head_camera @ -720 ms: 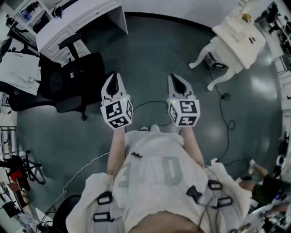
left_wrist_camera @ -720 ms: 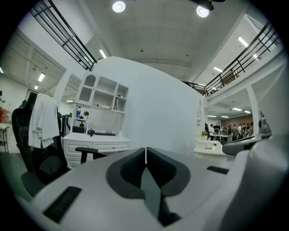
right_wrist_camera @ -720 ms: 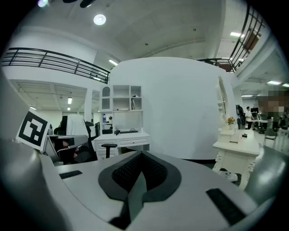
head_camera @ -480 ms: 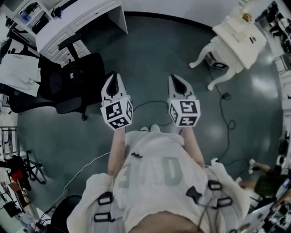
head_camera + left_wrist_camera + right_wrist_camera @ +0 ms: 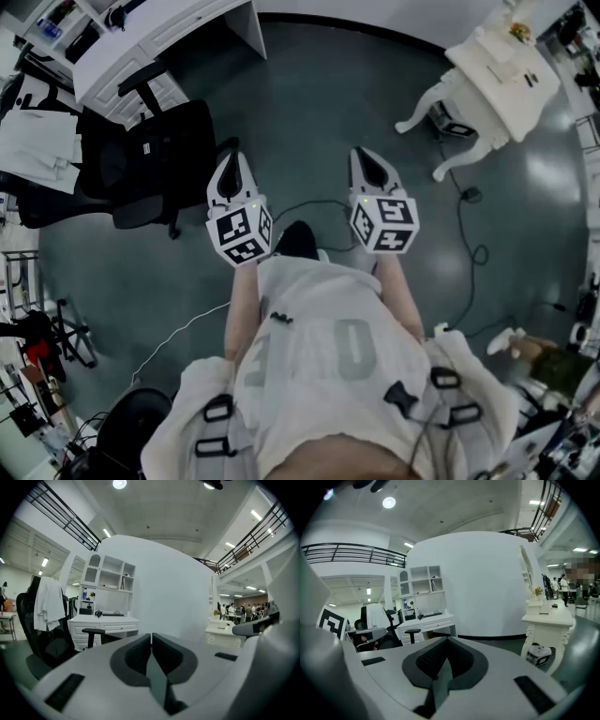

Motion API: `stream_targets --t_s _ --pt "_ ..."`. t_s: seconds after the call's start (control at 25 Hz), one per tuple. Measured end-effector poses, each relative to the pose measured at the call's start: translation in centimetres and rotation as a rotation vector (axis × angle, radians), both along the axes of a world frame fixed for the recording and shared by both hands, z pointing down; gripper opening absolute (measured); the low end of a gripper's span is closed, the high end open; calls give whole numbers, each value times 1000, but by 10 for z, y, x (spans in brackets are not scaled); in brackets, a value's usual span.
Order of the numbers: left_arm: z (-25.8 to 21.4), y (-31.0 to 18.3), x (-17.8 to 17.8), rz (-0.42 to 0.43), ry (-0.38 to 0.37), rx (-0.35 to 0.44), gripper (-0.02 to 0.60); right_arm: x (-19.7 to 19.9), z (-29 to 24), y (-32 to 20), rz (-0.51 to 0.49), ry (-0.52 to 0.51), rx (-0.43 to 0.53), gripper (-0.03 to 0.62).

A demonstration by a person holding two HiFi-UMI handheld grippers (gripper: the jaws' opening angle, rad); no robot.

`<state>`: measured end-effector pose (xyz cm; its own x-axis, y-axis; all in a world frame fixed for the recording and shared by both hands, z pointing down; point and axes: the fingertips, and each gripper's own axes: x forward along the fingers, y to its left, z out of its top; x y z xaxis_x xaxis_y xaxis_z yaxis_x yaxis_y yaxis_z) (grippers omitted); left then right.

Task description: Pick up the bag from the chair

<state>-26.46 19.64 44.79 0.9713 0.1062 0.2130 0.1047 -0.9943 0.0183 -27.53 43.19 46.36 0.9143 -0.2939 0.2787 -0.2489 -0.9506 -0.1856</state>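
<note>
Chair (image 5: 155, 164): black, padded, swivel type with armrests. Left gripper (image 5: 232, 167) near it, right gripper (image 5: 366, 161) farther off; both near level, jaws pressed together, empty.

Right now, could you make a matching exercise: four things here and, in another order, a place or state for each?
1. black office chair
2. white table with curved legs
3. white desk with drawers
4. left gripper

A. jaws shut, empty
B. head view, upper right
C. head view, top left
D. between desk and left gripper

Pairs: 1-D, 2-B, 3-C, 4-A
</note>
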Motion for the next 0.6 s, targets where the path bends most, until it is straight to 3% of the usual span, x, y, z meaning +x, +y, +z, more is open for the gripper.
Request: stream_targets --t_s 0.32,0.6 --pt "-5 3 31 -6 31 -5 15 20 1 4 -16 13 5 6" --pt "-7 14 86 68 84 6 15 66 -4 -5 -30 60 -19 6"
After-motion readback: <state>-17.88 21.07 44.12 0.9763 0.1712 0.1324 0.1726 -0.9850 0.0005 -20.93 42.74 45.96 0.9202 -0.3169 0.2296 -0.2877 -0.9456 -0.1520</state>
